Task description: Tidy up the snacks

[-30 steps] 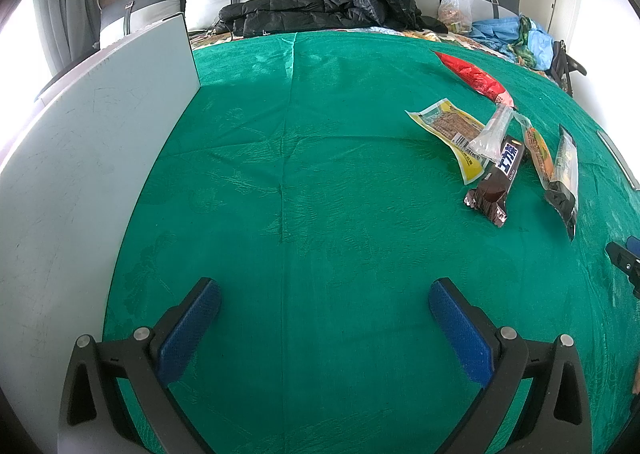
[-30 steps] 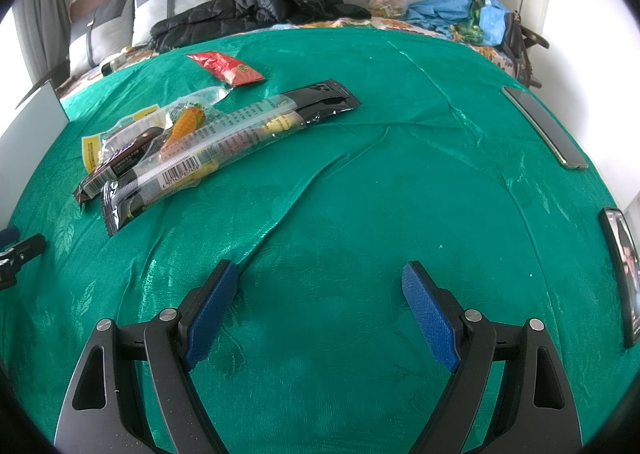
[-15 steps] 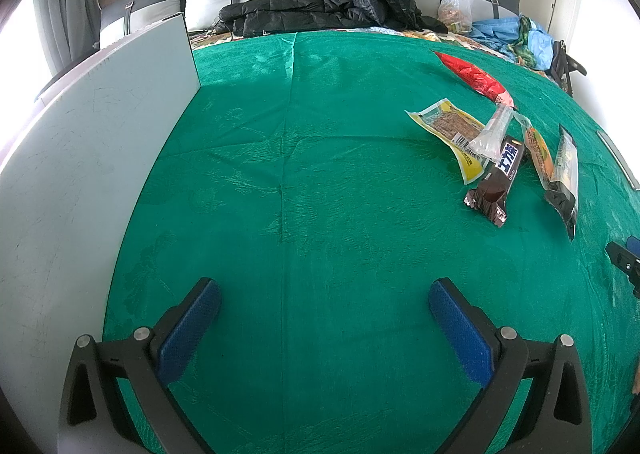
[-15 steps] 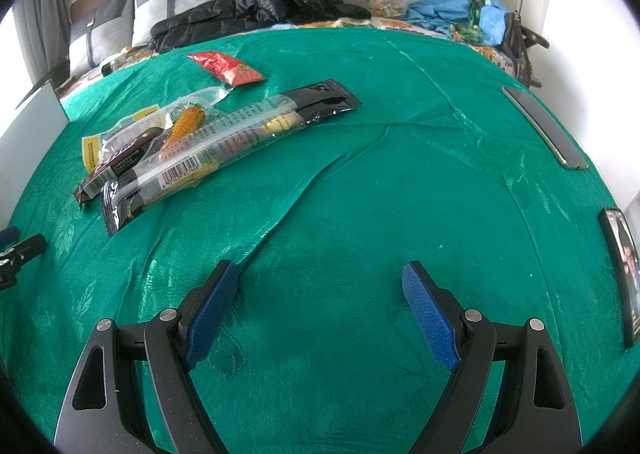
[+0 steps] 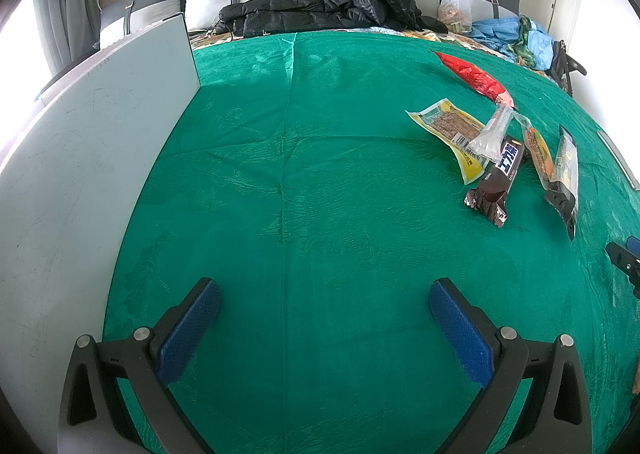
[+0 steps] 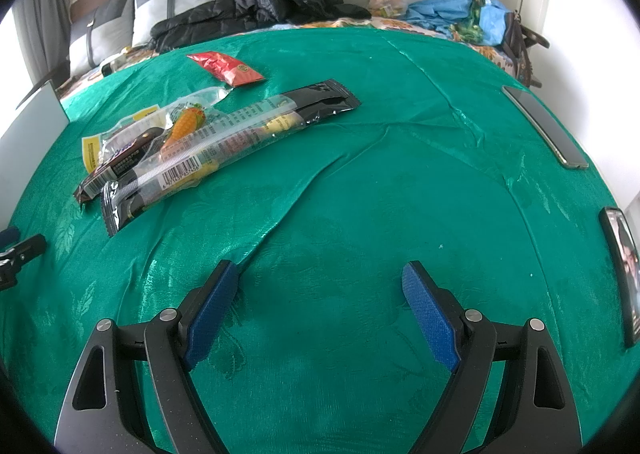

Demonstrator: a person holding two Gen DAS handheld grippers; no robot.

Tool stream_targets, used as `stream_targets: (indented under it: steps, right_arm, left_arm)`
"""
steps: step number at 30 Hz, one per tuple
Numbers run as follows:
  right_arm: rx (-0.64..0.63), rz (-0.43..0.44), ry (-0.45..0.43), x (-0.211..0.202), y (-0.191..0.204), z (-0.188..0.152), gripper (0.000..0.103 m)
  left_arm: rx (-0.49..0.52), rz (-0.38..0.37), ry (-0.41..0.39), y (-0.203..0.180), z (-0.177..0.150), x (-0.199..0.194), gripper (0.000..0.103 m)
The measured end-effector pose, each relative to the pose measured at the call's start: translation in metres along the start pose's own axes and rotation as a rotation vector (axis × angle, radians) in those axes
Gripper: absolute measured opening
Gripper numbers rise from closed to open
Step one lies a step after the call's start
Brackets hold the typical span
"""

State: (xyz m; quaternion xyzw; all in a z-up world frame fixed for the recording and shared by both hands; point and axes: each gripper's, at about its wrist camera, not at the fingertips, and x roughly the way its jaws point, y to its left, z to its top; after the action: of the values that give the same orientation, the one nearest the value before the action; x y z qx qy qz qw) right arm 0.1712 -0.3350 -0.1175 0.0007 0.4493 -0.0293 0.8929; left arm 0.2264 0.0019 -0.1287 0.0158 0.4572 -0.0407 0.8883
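Far left, a pale grey board (image 5: pixel 88 174) stands on edge along the green bedspread (image 5: pixel 320 174). Left tool (image 5: pixel 324 306) hangs over bare cloth, jaws wide apart, nothing btwn them. Snacks sit well to its right, in a loose overlapping pile.

Pile, left to right in the left-wrist view: yellow-edged flat pouch (image 5: pixel 452 134) w/ a clear wrapper over its corner, brown choc bar (image 5: pixel 500 174), corn-print packet (image 5: pixel 540 152), long clear-and-black stick pack (image 6: pixel 224 142). Red packet (image 5: pixel 472 76) lies apart, further up the bed.

Right tool (image 6: pixel 320 294) also gapes empty, over cloth just short of the pile. Two phones (image 6: pixel 544 126) lie at the far right edge.

Nothing picked yet, I'd say. Best start is prob. the stick pack, since it lies on top: pinch it across the narrow width near the middle so it doesn't droop, lift straight up so the film doesn't drag the others. Wrappers look thin and slippery, so a firm pinch.
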Motion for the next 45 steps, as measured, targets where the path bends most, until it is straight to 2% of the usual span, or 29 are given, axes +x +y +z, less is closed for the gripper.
stream_targets:
  steps: [18,20,22,24,26,28,33,36,39,43,45]
  right_arm:
    - [0.001,0.001,0.000,0.000,0.000,0.000,0.087]
    - [0.001,0.001,0.000,0.001,0.000,0.000,0.087]
    - [0.001,0.001,0.000,0.001,0.000,0.000,0.087]
    - [0.001,0.001,0.000,0.001,0.000,0.000,0.087]
    - [0.001,0.002,-0.001,0.001,0.000,0.000,0.087]
    - [0.001,0.001,-0.001,0.001,0.000,0.000,0.087]
    - [0.001,0.002,-0.001,0.001,0.000,0.000,0.087]
    - [0.001,0.002,-0.001,0.001,0.000,0.000,0.087]
    - [0.001,0.002,-0.001,0.001,0.000,0.000,0.087]
    - [0.002,0.002,-0.001,0.002,0.000,0.000,0.087]
    - [0.002,0.002,-0.001,0.002,0.000,0.001,0.087]
  left_arm:
    - [0.001,0.001,0.003,-0.001,0.000,0.000,0.103]
    - [0.017,-0.010,0.049,-0.001,0.003,0.001,0.103]
    - [0.016,-0.014,0.136,-0.001,0.011,0.004,0.103]
    - [-0.011,-0.064,0.191,-0.001,0.024,0.005,0.103]
    - [-0.028,-0.154,0.171,-0.004,0.044,-0.001,0.103]
    - [0.006,-0.171,0.139,-0.015,0.066,-0.005,0.103]
    - [0.172,-0.159,0.086,-0.064,0.124,0.003,0.102]
    - [0.215,-0.177,0.087,-0.093,0.149,0.019,0.096]
    - [0.265,-0.226,0.109,-0.123,0.168,0.035,0.094]
    - [0.360,-0.207,0.140,-0.161,0.177,0.056,0.082]
    - [0.393,-0.188,0.154,-0.175,0.176,0.065,0.080]
